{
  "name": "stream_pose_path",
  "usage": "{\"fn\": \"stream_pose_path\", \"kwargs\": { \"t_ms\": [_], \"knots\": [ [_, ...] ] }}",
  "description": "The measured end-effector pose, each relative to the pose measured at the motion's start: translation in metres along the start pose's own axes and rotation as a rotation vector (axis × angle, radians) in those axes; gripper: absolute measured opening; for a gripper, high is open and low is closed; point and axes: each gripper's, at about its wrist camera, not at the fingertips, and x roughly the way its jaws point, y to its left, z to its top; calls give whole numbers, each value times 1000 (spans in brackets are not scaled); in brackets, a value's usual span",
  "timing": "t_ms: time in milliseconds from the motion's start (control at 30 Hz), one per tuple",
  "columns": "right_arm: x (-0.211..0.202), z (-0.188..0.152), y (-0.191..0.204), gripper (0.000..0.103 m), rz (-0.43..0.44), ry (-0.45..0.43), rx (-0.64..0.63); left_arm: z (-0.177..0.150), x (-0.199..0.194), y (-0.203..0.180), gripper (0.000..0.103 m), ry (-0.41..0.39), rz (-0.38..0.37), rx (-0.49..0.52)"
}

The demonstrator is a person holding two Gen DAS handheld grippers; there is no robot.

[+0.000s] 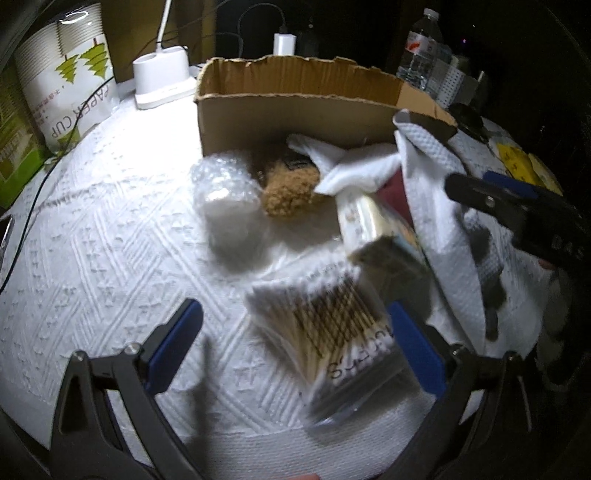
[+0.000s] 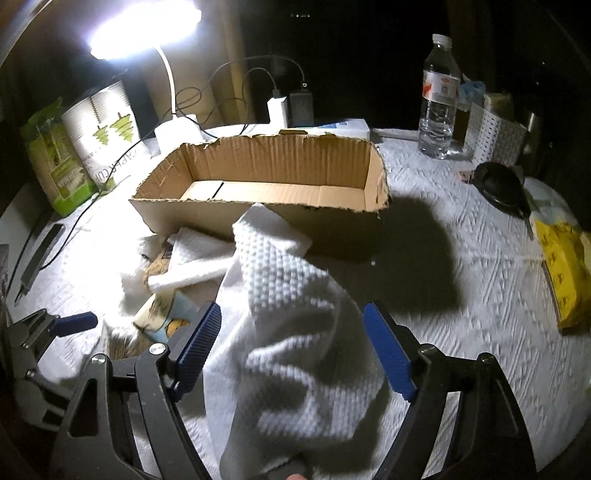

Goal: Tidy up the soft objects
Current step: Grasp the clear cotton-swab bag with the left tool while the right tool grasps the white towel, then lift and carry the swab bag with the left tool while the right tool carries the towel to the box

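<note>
A white waffle-weave towel (image 2: 291, 317) hangs between the wide-open jaws of my right gripper (image 2: 291, 350), lifted in front of the open cardboard box (image 2: 266, 173); where it is held is hidden. The towel also shows in the left wrist view (image 1: 439, 184). My left gripper (image 1: 295, 336) is open around a clear pack of cotton swabs (image 1: 328, 332) on the table. A bubble-wrap bundle (image 1: 229, 199), a brown fuzzy item (image 1: 291, 192), a folded white cloth (image 1: 354, 166) and a printed packet (image 1: 373, 225) lie in front of the box.
A lit desk lamp (image 2: 147, 26), a paper cup sleeve (image 2: 103, 129), chargers and cables stand behind the box. A water bottle (image 2: 439, 96), a white basket (image 2: 491, 136), a black object (image 2: 502, 184) and a yellow packet (image 2: 565, 266) sit to the right.
</note>
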Motion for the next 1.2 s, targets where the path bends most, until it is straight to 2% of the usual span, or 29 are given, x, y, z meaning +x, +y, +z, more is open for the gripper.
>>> {"fn": "stream_pose_path", "kwargs": {
  "t_ms": [67,100,167,233,267,300,467,533,833,1000,1200],
  "knots": [
    [5,1,1,78,2,8,-7,0,2,-1,89,12,-25,1],
    [9,1,2,65,1,15,-11,0,3,-3,87,16,-33,4],
    [13,-1,4,48,-11,29,-20,-1,4,-7,77,18,-49,16],
    [13,-2,4,31,-11,25,-25,-2,2,-9,74,9,-45,30],
    [10,-2,3,16,-9,18,-23,-3,2,-9,69,6,-49,31],
    [8,-3,3,12,-7,15,-20,-4,0,-9,67,0,-57,26],
    [-16,1,-3,8,2,-43,10,-3,-9,-8,55,-25,-76,8],
    [-28,4,-2,8,2,-63,10,-4,-14,-7,54,-37,-80,9],
    [-81,14,-6,8,2,-173,15,-3,-45,10,52,-112,-89,-25],
    [-93,20,-9,8,34,-197,12,4,-69,14,52,-169,-66,-26],
    [-104,36,-19,8,110,-240,28,30,-87,16,52,-215,-72,-14]
  ]
}}
